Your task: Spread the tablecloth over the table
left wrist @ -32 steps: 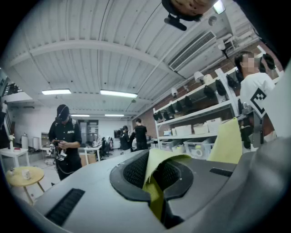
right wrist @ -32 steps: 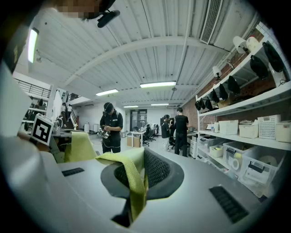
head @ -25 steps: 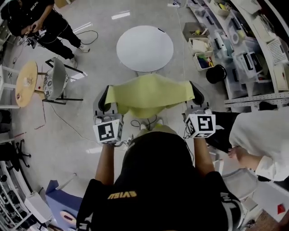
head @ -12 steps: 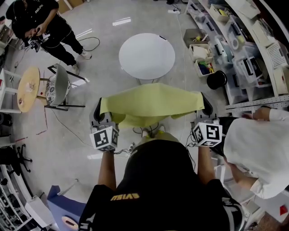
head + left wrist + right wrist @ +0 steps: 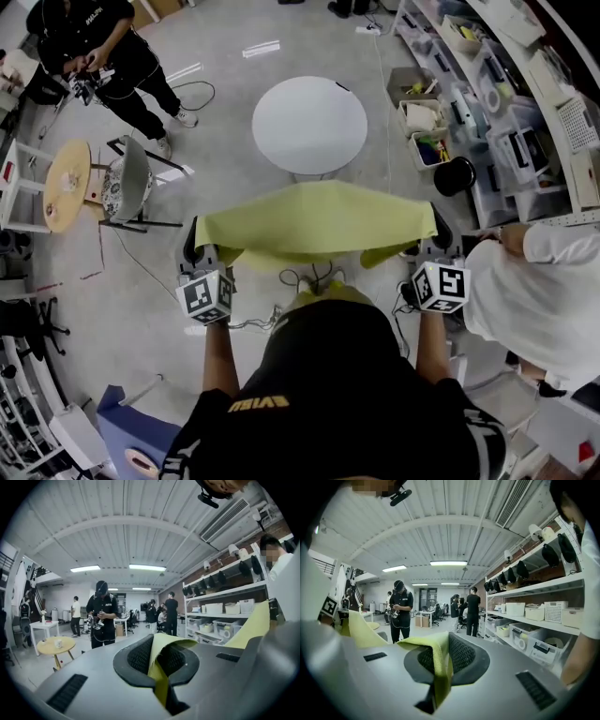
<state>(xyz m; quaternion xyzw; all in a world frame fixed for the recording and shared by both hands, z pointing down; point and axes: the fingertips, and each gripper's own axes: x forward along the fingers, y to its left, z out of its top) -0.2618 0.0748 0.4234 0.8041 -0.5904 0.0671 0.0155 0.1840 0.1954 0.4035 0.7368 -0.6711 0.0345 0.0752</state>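
A person holds a yellow tablecloth (image 5: 319, 220) stretched between the left gripper (image 5: 194, 251) and right gripper (image 5: 433, 247), each clamping a corner, near a round white table (image 5: 309, 125).

- Head view, centre left: tips of the left gripper (image 5: 195, 253) covered by the near left corner of the tablecloth (image 5: 319, 220); grip readable in the left gripper view only.
- Head view, centre right: tips of the right gripper (image 5: 433, 251) likewise tucked under the tablecloth's right corner.
- Both gripper views: pinched cloth edge lost in the dark slit between the closed jaws.
- Head view, right edge: person in white (image 5: 534, 291) cut off by the frame.
- Head view, upper left: person in black (image 5: 103, 42) cropped at the top edge; handheld item too small to identify.
- Head view, upper right: contents of the storage bins (image 5: 405, 114) too small to name.
- Head view, upper centre: base of the round table (image 5: 309, 125) mostly concealed beneath its top.
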